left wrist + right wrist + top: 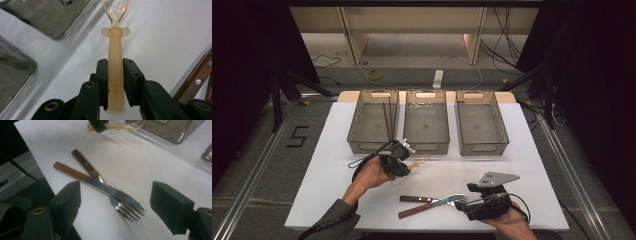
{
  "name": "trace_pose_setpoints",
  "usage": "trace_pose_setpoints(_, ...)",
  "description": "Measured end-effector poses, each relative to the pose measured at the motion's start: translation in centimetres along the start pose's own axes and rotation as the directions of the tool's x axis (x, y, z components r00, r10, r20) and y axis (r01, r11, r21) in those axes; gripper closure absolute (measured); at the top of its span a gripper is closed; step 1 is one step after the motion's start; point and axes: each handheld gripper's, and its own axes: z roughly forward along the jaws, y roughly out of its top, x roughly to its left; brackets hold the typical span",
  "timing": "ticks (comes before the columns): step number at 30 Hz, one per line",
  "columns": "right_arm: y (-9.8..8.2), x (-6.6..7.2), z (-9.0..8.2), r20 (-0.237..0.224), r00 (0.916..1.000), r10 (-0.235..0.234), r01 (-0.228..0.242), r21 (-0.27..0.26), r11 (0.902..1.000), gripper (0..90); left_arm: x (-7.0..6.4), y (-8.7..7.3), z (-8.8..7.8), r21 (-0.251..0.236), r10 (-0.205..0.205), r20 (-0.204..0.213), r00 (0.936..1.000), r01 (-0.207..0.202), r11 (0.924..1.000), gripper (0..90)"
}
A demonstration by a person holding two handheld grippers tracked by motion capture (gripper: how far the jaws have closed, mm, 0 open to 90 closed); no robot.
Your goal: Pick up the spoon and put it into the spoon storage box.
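My left gripper (pixel 403 161) (pixel 115 82) is shut on the pale orange handle of a small translucent spoon (pixel 115 60) (pixel 419 161), held above the white table in front of the bins. The spoon's bowl points toward the middle bin (pixel 426 125). A wooden-handled knife (pixel 100 184) (pixel 424 206) lies crossed over a wooden-handled fork (pixel 86 166) (pixel 432 199) at the table's front. My right gripper (pixel 464 204) (pixel 117 202) stands open just right of their tips, jaws wide on either side of the fork tines.
Three clear bins stand in a row at the back of the white table (pixel 522 165); the left bin (pixel 373 125) holds dark chopsticks (pixel 387 120), the right bin (pixel 480 125) looks empty. Cables and a shelf lie on the floor beyond.
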Motion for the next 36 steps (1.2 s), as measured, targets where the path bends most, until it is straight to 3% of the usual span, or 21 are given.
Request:
trace_pose_setpoints(9, 0.0, 0.0, -0.1, -0.004, 1.0000, 0.004, -0.005, -0.004, 1.0000, 25.5, 0.2, 0.2, -1.4, -0.057, -0.012, 0.003, 0.9999, 0.012, 0.9983, 74.8)
trace_pose_setpoints(14, -0.1, -0.1, 0.0, -0.006, 0.9999, 0.008, -0.008, -0.002, 1.0000, 25.5, 0.6, 0.2, -2.4, -0.106, -0.039, 0.012, 0.9992, 0.040, 0.9936, 74.8)
trace_pose_setpoints(27, -0.1, -0.1, 0.1, -0.007, 0.9999, 0.010, -0.010, 0.004, 0.9999, 25.5, 1.5, 0.1, -4.1, -0.202, -0.095, 0.015, 0.9954, 0.096, 0.9746, 74.9)
trace_pose_setpoints(32, -0.1, -0.1, 0.1, -0.006, 0.9999, 0.010, -0.010, 0.005, 0.9999, 25.6, 1.4, 0.3, -4.4, -0.220, -0.094, 0.012, 0.9955, 0.094, 0.9711, 74.8)
trace_pose_setpoints(36, -0.1, -0.2, 0.1, -0.005, 0.9999, 0.015, -0.015, 0.001, 0.9999, 25.5, 1.3, 0.5, -5.0, -0.249, -0.105, 0.008, 0.9944, 0.104, 0.9630, 74.9)
